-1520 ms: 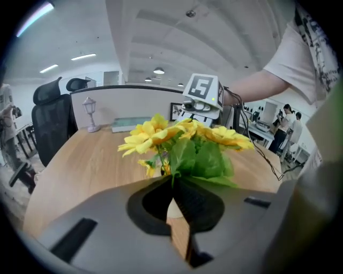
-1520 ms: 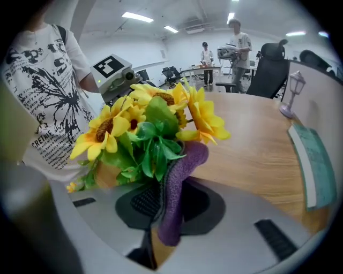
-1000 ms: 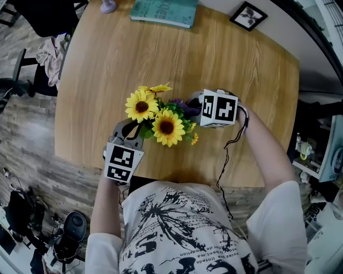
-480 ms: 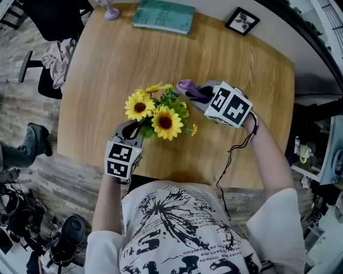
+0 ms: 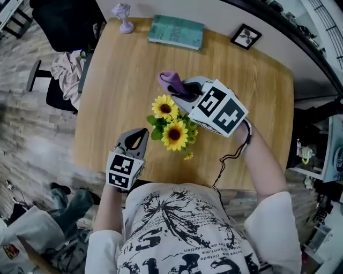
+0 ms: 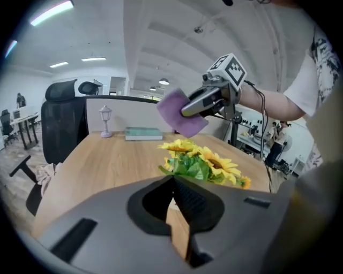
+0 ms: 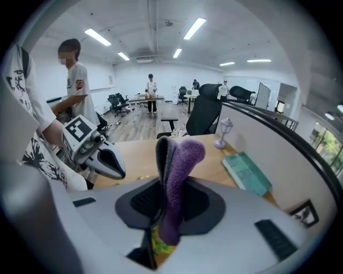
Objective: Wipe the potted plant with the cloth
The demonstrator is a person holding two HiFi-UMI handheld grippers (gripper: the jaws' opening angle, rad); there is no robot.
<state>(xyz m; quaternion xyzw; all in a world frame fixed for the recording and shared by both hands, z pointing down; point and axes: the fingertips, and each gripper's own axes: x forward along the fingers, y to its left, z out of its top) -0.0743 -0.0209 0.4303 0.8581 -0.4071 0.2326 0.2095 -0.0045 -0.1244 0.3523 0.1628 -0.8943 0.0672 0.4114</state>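
The potted plant point(image 5: 171, 124), a bunch of yellow sunflowers with green leaves, stands on the wooden table point(image 5: 118, 85); the blooms hide its pot. My right gripper point(image 5: 182, 88) hovers over the far side of the flowers, shut on a folded purple cloth point(image 5: 170, 81) that sticks up between the jaws point(image 7: 177, 166). My left gripper point(image 5: 140, 132) is at the plant's near left, shut with nothing in it. In the left gripper view the plant point(image 6: 203, 160) lies just beyond the closed jaws, with the cloth point(image 6: 181, 112) above it.
Along the table's far edge lie a teal book point(image 5: 176, 31), a small lilac lamp point(image 5: 123, 12) and a black picture frame point(image 5: 246, 36). A chair draped with clothing point(image 5: 67, 67) stands to the left. People stand far off in the office.
My right gripper has risen with the cloth, from beside the flowers to above their far side. The left gripper has lifted and drawn slightly back from the plant's base.
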